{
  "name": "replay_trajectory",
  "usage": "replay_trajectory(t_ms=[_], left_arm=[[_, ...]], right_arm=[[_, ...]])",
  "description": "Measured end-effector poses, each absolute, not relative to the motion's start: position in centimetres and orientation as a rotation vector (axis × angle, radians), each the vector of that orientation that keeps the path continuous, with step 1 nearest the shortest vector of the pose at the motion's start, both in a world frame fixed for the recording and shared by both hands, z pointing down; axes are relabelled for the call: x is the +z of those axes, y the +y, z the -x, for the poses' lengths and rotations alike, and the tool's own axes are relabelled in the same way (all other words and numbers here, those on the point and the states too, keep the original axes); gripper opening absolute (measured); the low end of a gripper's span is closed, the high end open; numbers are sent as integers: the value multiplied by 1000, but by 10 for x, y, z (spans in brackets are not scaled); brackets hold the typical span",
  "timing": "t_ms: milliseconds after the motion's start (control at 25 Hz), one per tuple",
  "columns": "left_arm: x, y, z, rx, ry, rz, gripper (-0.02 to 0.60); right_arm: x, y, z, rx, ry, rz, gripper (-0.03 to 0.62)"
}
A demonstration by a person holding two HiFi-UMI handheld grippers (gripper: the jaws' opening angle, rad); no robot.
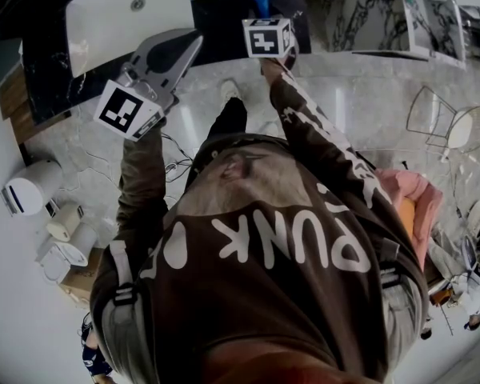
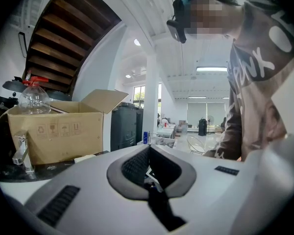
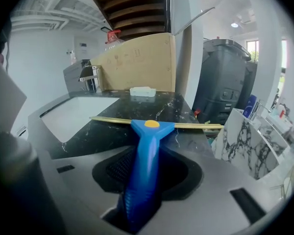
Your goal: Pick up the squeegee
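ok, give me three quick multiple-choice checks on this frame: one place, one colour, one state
1. The squeegee handle sits between the jaws of:
A. the right hand-held gripper
B. the left hand-held gripper
C. neither

2. The squeegee handle is:
A. red
B. green
C. blue

3. The left hand-held gripper's jaws are:
A. wide apart
B. together, nothing between them
C. clamped on the squeegee

Answers:
1. A, as the right gripper view shows the handle running down into the gap between that gripper's jaws.
2. C, as the handle is plainly blue, with a yellow dot and a yellowish blade at its far end.
3. B, as the left gripper view shows its jaw tips meeting with nothing held between them.
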State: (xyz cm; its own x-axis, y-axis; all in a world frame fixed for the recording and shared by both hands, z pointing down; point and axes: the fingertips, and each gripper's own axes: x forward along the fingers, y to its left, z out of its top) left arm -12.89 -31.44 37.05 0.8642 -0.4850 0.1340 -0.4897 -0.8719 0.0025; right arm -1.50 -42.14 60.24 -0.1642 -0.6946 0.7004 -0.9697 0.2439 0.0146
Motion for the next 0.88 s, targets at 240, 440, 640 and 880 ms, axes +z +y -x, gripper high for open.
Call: replay_trajectory(t_ms=[240, 440, 640, 880], left_arm=[[371, -311, 131, 210, -797, -2985, 3], [367, -309, 129, 203, -811, -2995, 3], [365, -305, 126, 210, -807, -2998, 3], [359, -306, 124, 204, -829, -3009, 3]], right_arm=[[600, -422, 9, 642, -1955, -1535, 143], [589, -425, 8, 638, -2024, -1554, 143], [569, -427, 6, 567, -2070, -1561, 143], [540, -424, 11, 482, -2150, -1564, 143]])
